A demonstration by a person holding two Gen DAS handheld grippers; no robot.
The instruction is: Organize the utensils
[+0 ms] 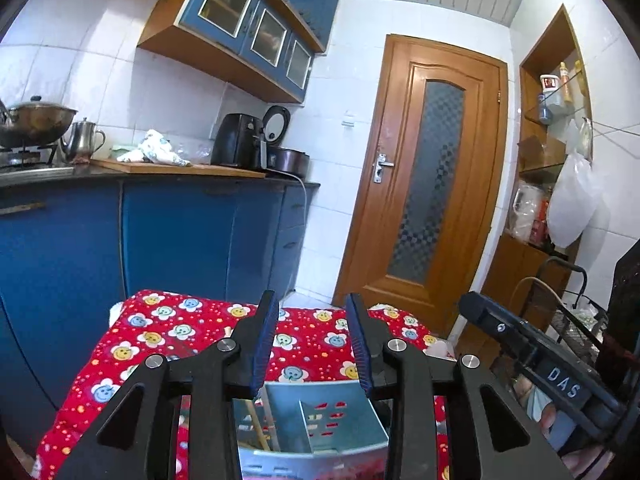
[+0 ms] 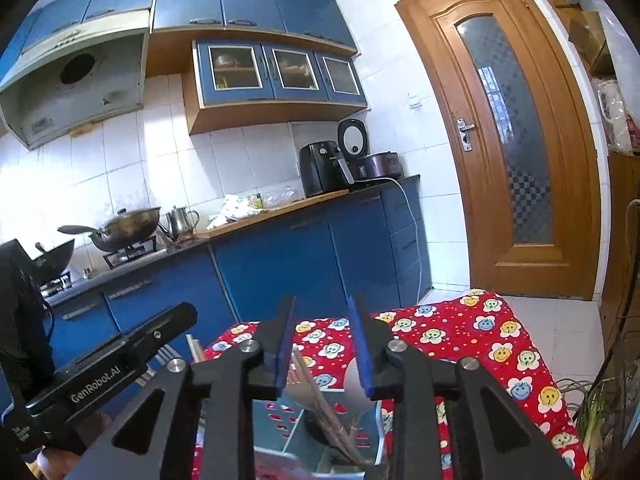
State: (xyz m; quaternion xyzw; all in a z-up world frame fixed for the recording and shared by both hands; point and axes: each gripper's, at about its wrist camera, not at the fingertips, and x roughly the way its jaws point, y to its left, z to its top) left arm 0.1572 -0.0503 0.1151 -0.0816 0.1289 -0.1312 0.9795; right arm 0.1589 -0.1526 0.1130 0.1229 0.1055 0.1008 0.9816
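the left tool (image 1: 312,344) stood with its blue pads apart and nothing between them, poised above the metal utensil holder (image 1: 320,420) on the tabletop (image 1: 160,328) with its red flowered cloth; the right tool (image 2: 324,344) likewise had its pads apart and bare, hovering over the same holder (image 2: 304,424) from the other side; the task's things, the chopsticks (image 2: 316,392) and a pale spoon (image 2: 354,392), already stood inside the holder, leaning against its walls; the likeliest trouble from here, as i judged it, was a tool dipping and catching the leaning chopstick tips, which could tip the light holder or flick the sticks out onto the cloth; the two tools were also near each other over one small container, so a careless sideways move could knock them together; the cloth looked soft and loose, so the holder might slide if nudged; by count: one holder with two compartments visible, one spoon, a bundle of chopsticks too overlapped to number, and what seemed to be a fork (image 2: 166,354) with more sticks beside the left device, only partly seen; two tools.
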